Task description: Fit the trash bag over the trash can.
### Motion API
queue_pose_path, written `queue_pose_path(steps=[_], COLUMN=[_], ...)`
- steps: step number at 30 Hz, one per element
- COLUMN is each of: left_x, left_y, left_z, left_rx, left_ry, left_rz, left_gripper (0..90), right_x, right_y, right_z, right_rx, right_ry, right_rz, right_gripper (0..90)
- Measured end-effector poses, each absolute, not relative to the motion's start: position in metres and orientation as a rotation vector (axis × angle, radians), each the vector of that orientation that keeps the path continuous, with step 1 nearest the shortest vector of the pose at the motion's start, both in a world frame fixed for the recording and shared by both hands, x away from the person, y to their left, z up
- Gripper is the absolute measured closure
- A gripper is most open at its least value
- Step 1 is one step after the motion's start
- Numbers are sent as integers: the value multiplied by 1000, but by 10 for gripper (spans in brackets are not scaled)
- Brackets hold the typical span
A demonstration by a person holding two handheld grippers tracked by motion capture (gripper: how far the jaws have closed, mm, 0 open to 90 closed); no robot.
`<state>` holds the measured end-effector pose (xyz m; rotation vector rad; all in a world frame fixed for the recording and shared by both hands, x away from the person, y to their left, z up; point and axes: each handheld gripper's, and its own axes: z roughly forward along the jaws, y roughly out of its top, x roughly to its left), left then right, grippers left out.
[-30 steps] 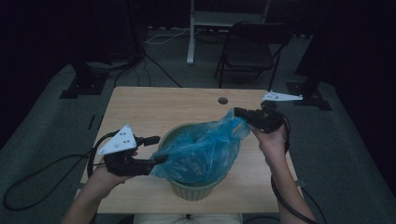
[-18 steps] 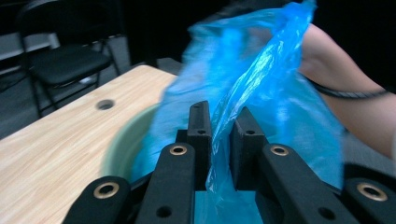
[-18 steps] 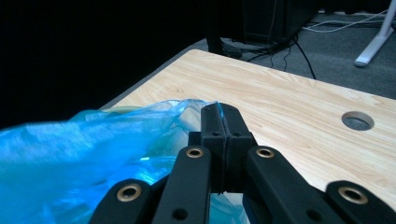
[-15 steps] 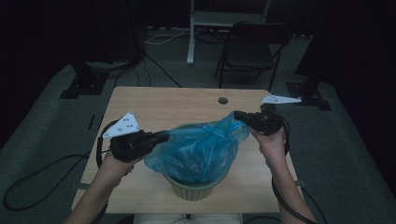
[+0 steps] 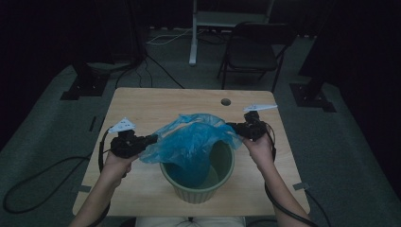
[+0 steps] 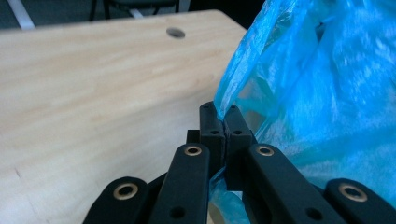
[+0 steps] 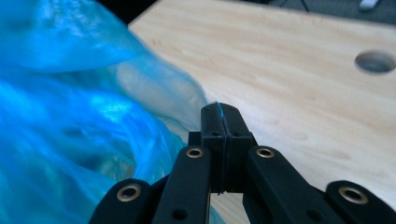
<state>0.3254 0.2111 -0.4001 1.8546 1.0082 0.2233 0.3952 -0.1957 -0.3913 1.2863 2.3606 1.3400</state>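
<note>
A thin blue plastic bag (image 5: 191,139) hangs stretched over a green bin (image 5: 198,187) at the table's near middle, its lower part inside the bin. My left gripper (image 5: 152,138) is shut on the bag's left edge, above the table to the left of the bin. In the left gripper view the bag (image 6: 327,93) runs into the closed left gripper (image 6: 224,112). My right gripper (image 5: 232,126) is shut on the bag's right edge, above the bin's far right rim. A blue strip of the bag (image 7: 70,116) shows pinched in the right gripper (image 7: 219,109).
The wooden table (image 5: 142,109) has a round hole (image 5: 225,101) near its far edge. A folding chair (image 5: 253,52) and a white stand post (image 5: 193,33) are behind the table. Cables trail on the floor at the left (image 5: 42,175).
My left gripper rose from the bin's left rim and moved left and away, pulling the bag's edge outward. The bag's mouth is spread wider. The right gripper stayed nearly still.
</note>
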Motion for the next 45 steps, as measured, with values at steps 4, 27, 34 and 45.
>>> queue_pose_path(steps=[4, 27, 34, 45], left_x=[324, 317, 318, 319], left_y=[216, 229, 226, 223], left_z=[-423, -425, -421, -417], left_rx=[1849, 1725, 1732, 1743], left_ry=[1044, 1009, 998, 978], left_rz=[157, 64, 64, 61], left_gripper=[900, 898, 898, 898], right_x=[400, 389, 365, 374], right_y=[-191, -242, -229, -181], right_z=[-415, -380, -340, -348], right_rx=[1331, 1423, 1267, 1147], right_ry=[2396, 2103, 2109, 2369], right_rz=[1330, 1624, 1832, 1676], right_gripper=[900, 615, 421, 530])
